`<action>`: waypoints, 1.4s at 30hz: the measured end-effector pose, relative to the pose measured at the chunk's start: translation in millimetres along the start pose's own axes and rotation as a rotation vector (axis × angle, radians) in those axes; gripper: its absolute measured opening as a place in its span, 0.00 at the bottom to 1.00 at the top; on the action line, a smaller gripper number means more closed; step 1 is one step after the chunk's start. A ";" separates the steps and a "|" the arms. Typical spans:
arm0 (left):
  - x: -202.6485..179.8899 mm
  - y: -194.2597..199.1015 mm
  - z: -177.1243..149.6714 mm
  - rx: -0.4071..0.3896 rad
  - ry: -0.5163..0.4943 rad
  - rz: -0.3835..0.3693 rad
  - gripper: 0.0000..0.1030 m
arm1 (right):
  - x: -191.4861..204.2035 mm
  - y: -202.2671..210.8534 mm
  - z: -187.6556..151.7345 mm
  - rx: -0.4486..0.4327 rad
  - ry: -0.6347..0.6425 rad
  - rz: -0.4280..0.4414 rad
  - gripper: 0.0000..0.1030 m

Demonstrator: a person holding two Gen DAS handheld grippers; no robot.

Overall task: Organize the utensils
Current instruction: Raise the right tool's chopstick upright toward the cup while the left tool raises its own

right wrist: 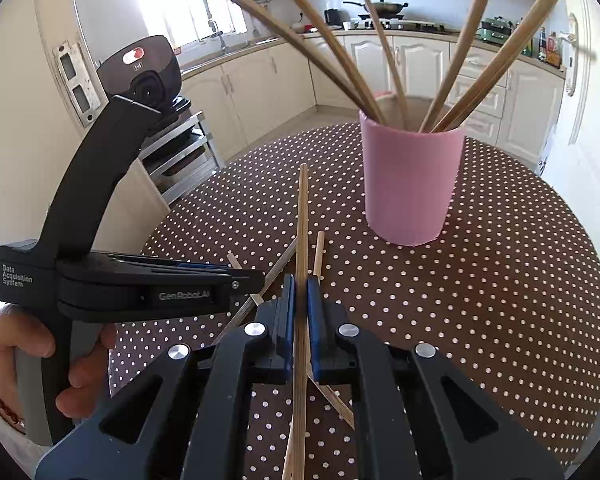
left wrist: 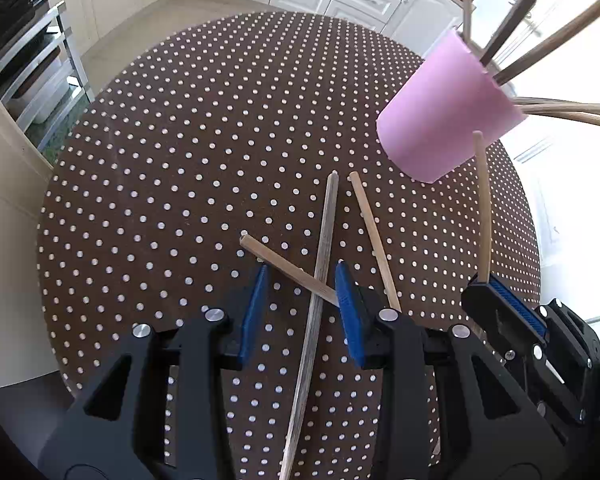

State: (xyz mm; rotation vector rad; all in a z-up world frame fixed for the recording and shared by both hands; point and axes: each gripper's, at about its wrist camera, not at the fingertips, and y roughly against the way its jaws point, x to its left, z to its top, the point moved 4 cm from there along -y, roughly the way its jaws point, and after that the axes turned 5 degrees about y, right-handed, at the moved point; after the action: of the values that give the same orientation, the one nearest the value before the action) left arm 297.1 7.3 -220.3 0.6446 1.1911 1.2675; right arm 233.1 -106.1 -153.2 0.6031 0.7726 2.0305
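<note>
Round table [left wrist: 180, 160], brown polka-dot cloth; pink cup [left wrist: 440, 120] standing on it, three loose chopsticks [left wrist: 324, 240] lying crossed nearby

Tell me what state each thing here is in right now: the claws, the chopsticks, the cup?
Left claw: open, straddling two crossed chopsticks, pads not pressing.
Right claw: shut on a chopstick, which points toward the cup.
Pink cup: upright on the table, several chopsticks standing in it.
Grey chopstick: flat on the table, crossing another.
Loose chopstick: flat on the table, untouched.

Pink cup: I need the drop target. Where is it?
The pink cup stands on the dotted table, ahead-right of the right tongs, holding several chopsticks.
</note>
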 end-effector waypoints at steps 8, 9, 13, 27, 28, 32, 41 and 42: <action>3.0 -5.9 6.4 -0.025 0.023 -0.016 0.17 | -0.9 -9.6 1.3 0.013 0.002 0.013 0.05; 3.3 -5.7 6.4 -0.029 0.026 -0.024 0.17 | -0.4 -9.8 1.4 0.013 0.002 0.013 0.05; 7.0 -4.3 9.3 -0.050 0.029 -0.048 0.16 | 0.5 -8.0 2.0 0.010 0.004 0.014 0.05; -2.2 48.1 1.6 -0.167 -0.020 -0.098 0.07 | 5.7 29.8 -7.0 -0.064 -0.012 -0.001 0.05; -4.5 50.1 0.3 -0.171 -0.023 -0.104 0.07 | 5.3 32.9 -7.2 -0.071 -0.019 -0.002 0.05; -11.9 65.5 -7.7 -0.198 -0.051 -0.122 0.07 | 5.5 45.0 -6.9 -0.101 -0.020 -0.013 0.05; -44.8 131.5 -28.2 -0.362 -0.195 -0.185 0.07 | 9.6 87.4 6.3 -0.236 -0.026 -0.042 0.05; -49.8 138.5 -31.1 -0.380 -0.209 -0.190 0.07 | 9.6 93.4 7.8 -0.255 -0.026 -0.047 0.05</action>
State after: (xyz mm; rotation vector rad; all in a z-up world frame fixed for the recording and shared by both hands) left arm 223.6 -12.4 -90.7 0.3638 0.7905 1.1912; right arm 182.1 -136.8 -80.2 0.4597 0.4973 2.0320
